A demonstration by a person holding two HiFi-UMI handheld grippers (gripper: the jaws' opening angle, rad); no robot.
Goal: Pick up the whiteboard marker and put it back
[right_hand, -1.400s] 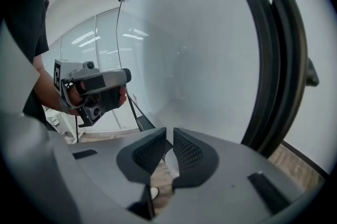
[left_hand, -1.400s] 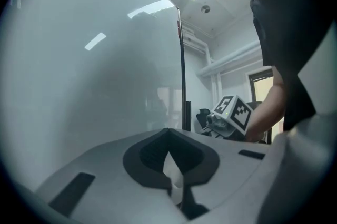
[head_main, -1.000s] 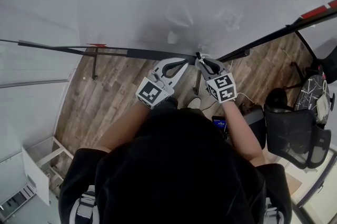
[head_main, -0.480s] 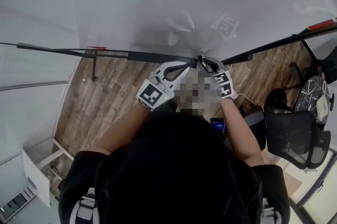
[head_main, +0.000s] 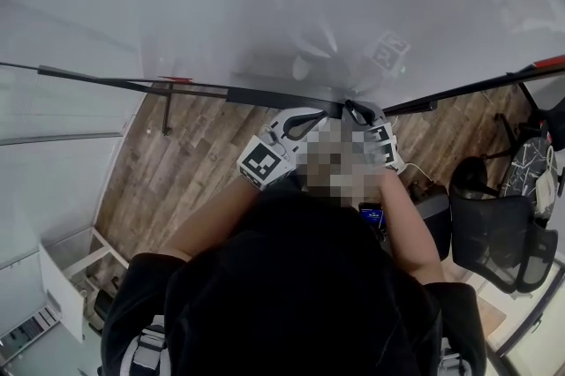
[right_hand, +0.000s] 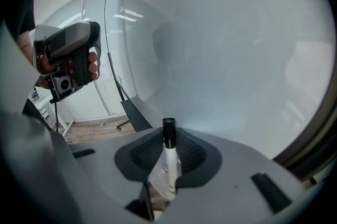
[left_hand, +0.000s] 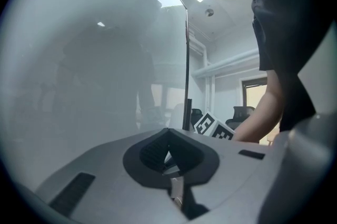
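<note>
In the right gripper view a whiteboard marker (right_hand: 168,150) with a white body and a black cap stands upright between the pads of my right gripper (right_hand: 166,165). The jaws have just been closing on it and grip it. In the head view the right gripper (head_main: 353,108) sits at the dark ledge (head_main: 265,93) under the whiteboard (head_main: 282,3); the marker is too small to make out there. My left gripper (head_main: 327,110) is just to its left, its jaws (left_hand: 171,161) shut with nothing between them.
A hand holds the left gripper at the left of the right gripper view (right_hand: 68,60). Wooden floor (head_main: 194,162) lies below the ledge. A black office chair (head_main: 499,242) stands at the right and white shelving (head_main: 66,277) at the lower left.
The right gripper has sunk a little toward the ledge with the marker in it. The left gripper has stayed about where it was.
</note>
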